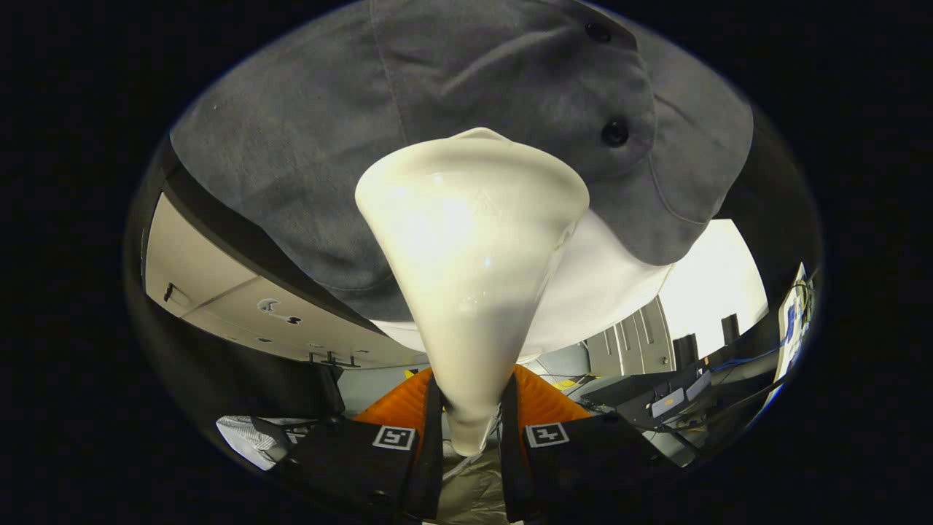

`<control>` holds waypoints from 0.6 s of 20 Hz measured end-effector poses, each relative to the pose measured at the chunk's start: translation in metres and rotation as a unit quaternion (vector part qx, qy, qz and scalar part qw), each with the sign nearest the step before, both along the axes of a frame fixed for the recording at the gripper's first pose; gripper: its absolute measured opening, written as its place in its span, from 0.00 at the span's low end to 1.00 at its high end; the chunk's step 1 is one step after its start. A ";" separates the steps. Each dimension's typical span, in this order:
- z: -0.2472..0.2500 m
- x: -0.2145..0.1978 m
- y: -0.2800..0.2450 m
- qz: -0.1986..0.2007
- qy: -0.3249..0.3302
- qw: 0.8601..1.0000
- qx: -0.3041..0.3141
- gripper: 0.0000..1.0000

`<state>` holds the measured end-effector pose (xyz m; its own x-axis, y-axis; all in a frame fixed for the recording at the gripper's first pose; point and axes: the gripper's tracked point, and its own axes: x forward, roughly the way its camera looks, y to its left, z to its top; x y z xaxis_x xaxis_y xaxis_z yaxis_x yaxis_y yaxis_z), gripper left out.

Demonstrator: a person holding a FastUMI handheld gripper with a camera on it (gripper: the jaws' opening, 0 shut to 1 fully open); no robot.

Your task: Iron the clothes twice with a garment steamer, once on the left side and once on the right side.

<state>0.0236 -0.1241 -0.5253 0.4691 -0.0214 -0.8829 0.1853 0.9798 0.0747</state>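
A cream-white garment steamer (470,277) rises from between my fingers, narrow at its handle and widening into a broad head. My gripper (470,419) is shut on the steamer's handle, one finger on each side. The steamer head points at a grey button shirt (306,146) that hangs just ahead and spreads across the view. Two dark buttons (614,133) sit on the shirt's placket to the right of the head. A white garment (605,292) hangs under the grey shirt's hem, behind the steamer. Whether the head touches the cloth is hidden from me.
A pale ceiling panel (219,292) with fixtures shows to the left under the shirt. To the right are grey cabinets (634,339), a bright wall, a desk with cables and a screen (791,321). Striped cloth (244,434) lies by the left finger.
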 end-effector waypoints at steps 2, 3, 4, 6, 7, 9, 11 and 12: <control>0.020 0.001 0.003 -0.001 -0.016 1.000 -0.002 0.41; 0.036 0.003 0.005 -0.002 -0.028 1.000 -0.003 0.41; 0.050 0.005 0.007 0.002 -0.039 0.999 -0.004 0.41; 0.080 0.009 0.010 0.008 -0.066 0.998 -0.007 0.41; 0.095 0.008 0.011 0.011 -0.078 0.997 -0.009 0.41; 0.130 0.012 0.016 0.014 -0.107 0.994 -0.011 0.41; 0.167 0.018 0.019 0.014 -0.138 0.990 -0.010 0.41; 0.186 0.021 0.021 0.016 -0.153 0.988 -0.011 0.41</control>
